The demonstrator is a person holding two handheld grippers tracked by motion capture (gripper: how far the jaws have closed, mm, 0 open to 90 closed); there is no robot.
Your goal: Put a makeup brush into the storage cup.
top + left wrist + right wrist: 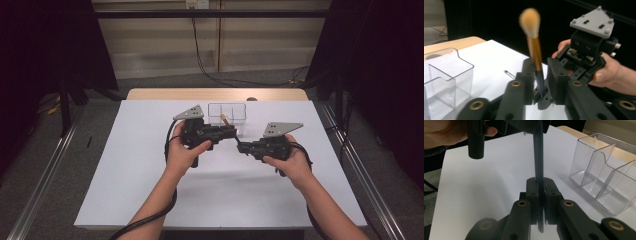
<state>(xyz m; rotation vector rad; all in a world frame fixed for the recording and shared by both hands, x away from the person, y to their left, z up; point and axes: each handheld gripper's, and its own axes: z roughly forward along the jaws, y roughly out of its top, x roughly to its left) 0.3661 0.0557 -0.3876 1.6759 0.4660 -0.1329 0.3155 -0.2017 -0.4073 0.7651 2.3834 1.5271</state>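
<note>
Black tongs, brass-ringed screw holes, grey three-cornered plates, black trailing cables, bare forearms

Both forearms reach in over the table, hands near each other. The left gripper points right, jaws nearly closed. The right gripper points left toward it, jaws clamped shut.

I am seeing a wooden tabletop carrying a white sheet, and a clear divided organizer is sitting on the sheet's far side.
</note>
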